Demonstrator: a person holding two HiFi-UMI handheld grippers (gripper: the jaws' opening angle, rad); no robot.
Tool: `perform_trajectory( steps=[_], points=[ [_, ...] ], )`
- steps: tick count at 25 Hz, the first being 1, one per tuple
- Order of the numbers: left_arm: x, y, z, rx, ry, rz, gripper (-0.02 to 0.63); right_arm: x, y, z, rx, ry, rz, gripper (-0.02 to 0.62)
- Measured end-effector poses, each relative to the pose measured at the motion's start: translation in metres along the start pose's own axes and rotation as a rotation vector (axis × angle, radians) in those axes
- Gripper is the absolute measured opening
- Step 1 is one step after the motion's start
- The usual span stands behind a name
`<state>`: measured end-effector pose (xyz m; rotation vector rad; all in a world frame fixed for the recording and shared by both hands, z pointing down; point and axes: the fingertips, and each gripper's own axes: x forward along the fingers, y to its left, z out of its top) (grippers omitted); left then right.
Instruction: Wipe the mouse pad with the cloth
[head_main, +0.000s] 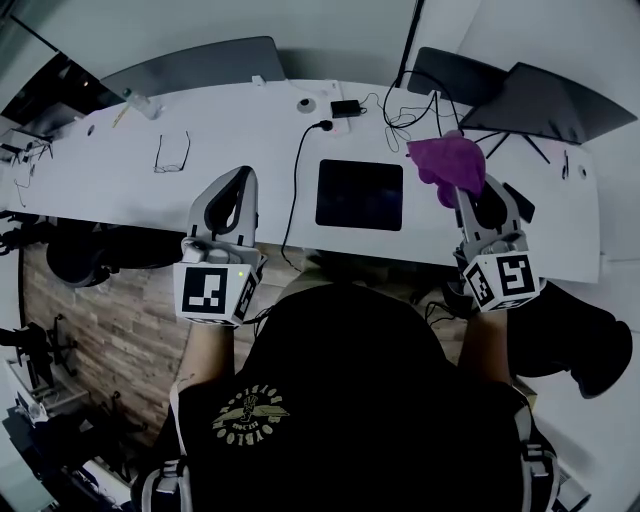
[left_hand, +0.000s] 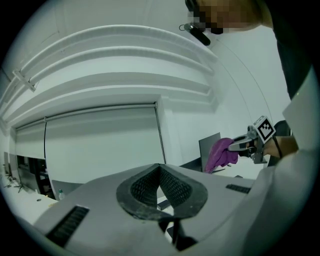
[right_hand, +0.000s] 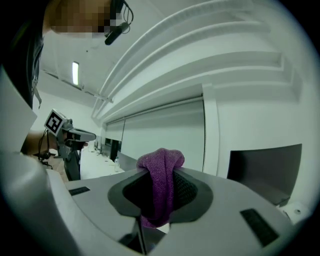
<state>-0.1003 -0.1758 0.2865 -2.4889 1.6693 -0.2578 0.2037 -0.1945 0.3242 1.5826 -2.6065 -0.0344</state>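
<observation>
The black mouse pad (head_main: 360, 194) lies flat on the white table (head_main: 120, 185), in the middle near its front edge. My right gripper (head_main: 466, 192) is held up to the right of the pad, shut on a purple cloth (head_main: 448, 161) that bunches out past its tips. In the right gripper view the cloth (right_hand: 161, 182) is pinched between the jaws of my right gripper (right_hand: 160, 172). My left gripper (head_main: 243, 182) is raised left of the pad, shut with nothing in it; in its own view the left gripper (left_hand: 159, 167) shows both pads meeting, with the cloth (left_hand: 219, 155) far off.
A pair of glasses (head_main: 172, 152) lies on the table's left part. A black cable (head_main: 296, 170) runs past the pad's left side to a plug, with a black box (head_main: 347, 107) and more wires behind. Dark chairs (head_main: 555, 100) stand at the far side.
</observation>
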Motion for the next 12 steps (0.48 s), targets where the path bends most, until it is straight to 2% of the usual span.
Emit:
perform_trajectory(
  steps=[12],
  points=[
    [-0.018,0.009,0.024,0.046,-0.017,0.017,0.002,-0.012,-0.006,-0.005,0.013,0.007,-0.042,0.087]
  ],
)
